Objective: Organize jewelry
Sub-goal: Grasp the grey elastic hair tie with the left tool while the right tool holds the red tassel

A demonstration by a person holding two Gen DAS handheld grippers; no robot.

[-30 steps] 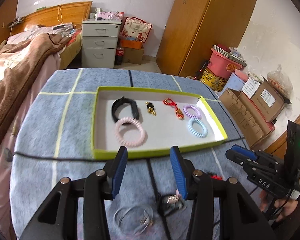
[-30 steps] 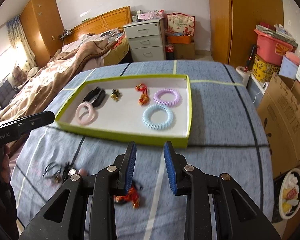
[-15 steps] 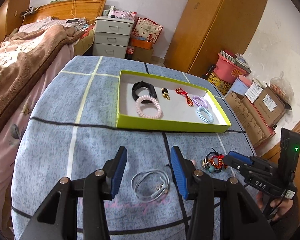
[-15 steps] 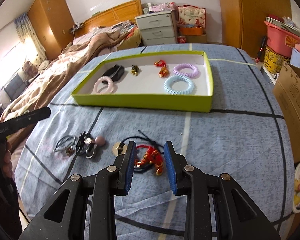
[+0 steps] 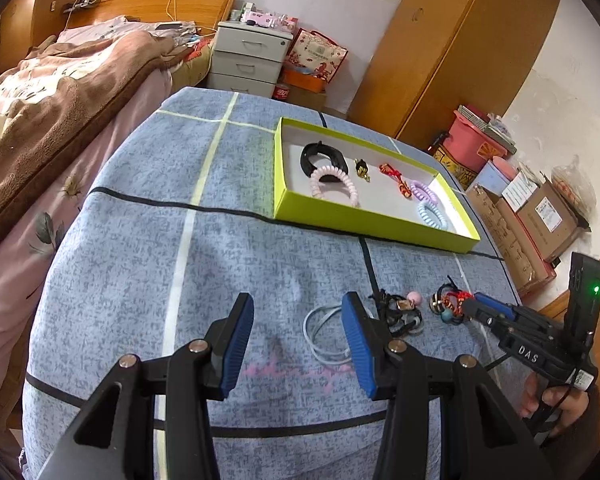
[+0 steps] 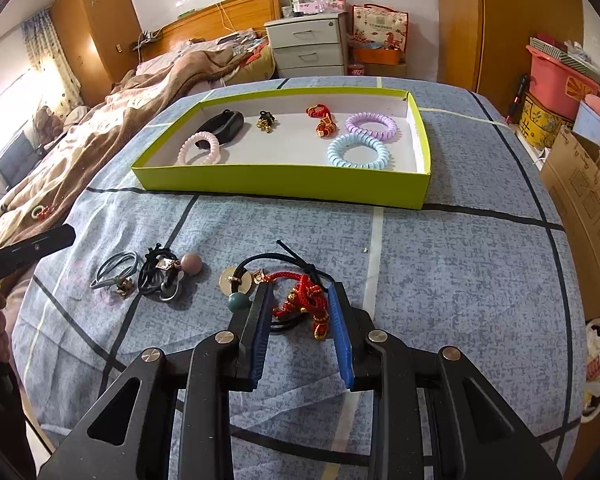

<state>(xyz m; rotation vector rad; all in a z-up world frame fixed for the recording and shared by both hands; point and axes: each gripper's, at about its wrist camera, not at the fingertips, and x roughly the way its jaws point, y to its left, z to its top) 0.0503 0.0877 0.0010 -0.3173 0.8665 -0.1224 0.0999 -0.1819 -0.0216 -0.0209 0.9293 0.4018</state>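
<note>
Blue-checked cloth covering the worktop (image 6: 460, 264), with a lime-green tray (image 6: 284, 190) sitting toward the far side. Lying inside the tray: a black band (image 6: 224, 122), a pink coil bracelet (image 6: 199, 148), a small gold charm (image 6: 266, 121), a red knotted cord (image 6: 323, 120), a purple coil bracelet (image 6: 371, 123) and a pale blue coil bracelet (image 6: 358, 151). Waiting loose on the cloth nearer the cameras: a grey hair tie (image 6: 115, 268), a black tangle with a pink bead (image 6: 168, 272), and a red knotted bracelet (image 6: 302, 300) mixed up with a black cord and a green bead. Right tongs (image 6: 300, 312) standing released, blue pads straddling the red knotted bracelet, apparently not yet pinching it. Left tongs (image 5: 298, 340) also gaping wide, hovering over bare cloth just beside the grey hair tie (image 5: 326, 332), gripping nothing. Showing behind the worktop: a bed under a brown blanket (image 6: 112, 120) and a white chest of drawers (image 6: 308, 46).
</note>
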